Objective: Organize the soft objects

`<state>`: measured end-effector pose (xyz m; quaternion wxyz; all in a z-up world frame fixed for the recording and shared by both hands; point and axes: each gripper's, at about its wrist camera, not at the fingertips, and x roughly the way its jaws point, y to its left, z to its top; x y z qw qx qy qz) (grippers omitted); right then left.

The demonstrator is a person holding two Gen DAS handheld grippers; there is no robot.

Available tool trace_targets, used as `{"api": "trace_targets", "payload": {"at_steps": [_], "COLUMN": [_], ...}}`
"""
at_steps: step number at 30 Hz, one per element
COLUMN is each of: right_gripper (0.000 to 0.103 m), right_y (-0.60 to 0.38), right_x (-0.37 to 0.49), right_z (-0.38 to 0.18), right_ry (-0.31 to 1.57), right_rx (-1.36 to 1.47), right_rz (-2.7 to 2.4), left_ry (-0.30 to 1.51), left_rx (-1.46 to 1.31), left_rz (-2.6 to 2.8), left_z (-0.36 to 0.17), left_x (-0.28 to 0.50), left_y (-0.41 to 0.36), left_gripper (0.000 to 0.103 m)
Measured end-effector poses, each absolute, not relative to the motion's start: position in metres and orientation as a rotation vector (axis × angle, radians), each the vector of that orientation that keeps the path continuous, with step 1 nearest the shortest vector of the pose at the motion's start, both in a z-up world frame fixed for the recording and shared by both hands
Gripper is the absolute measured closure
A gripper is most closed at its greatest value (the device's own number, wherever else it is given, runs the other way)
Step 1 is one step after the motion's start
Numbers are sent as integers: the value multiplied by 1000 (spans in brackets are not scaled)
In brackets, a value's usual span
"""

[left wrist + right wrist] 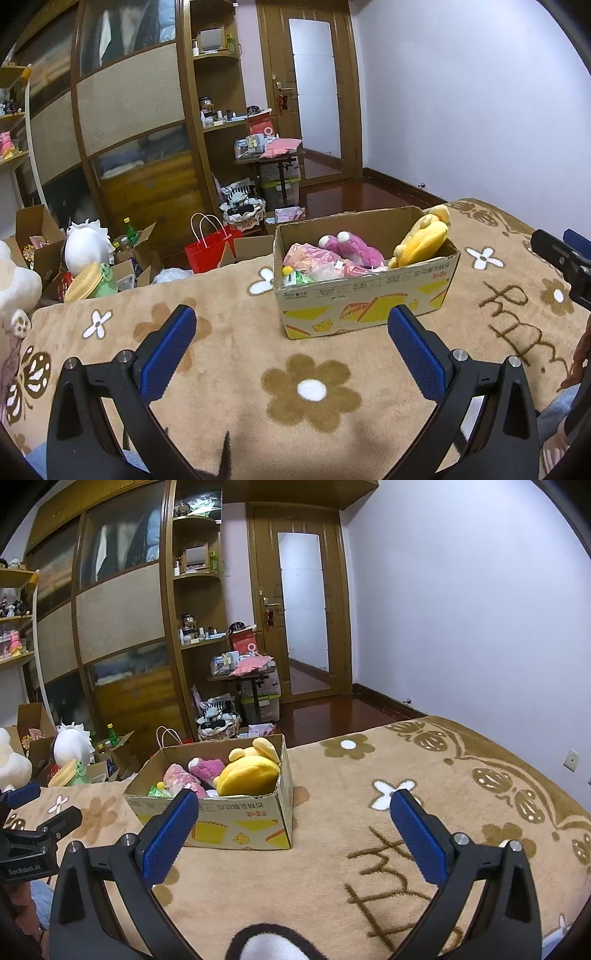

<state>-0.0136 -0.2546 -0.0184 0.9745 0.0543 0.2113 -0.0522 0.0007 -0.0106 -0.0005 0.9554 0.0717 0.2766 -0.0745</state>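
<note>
Item: box (364, 291), cardboard, sitting on the blanket (229, 295), holding a yellow plush (421, 240), a pink plush (351, 247) and pink packets.

Risk, judged: the yellow plush is riding high against the box's right end and could be tipping out if the box gets nudged; the light box could be sliding on the pile.

Left gripper (291, 332): gaping wide, gripping nothing, box just ahead, right of centre.

Right gripper (293, 818): likewise spread wide and empty, box ahead and leftward, near its left finger.
</note>
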Motion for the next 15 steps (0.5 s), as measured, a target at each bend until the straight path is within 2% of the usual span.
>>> {"api": "trace_targets", "payload": {"at_steps": [15], "right_gripper": [0], "right_y": [-255], "right_x": [-15], "right_z": [-18], "right_ry": [425], "right_rx": [117], "right_rz": [-110], "left_ry": [564], "left_rx": [154], "left_rz": [-155], "left_z": [0], "left_x": [-1], "left_y": [-13], "left_gripper": [1]}}
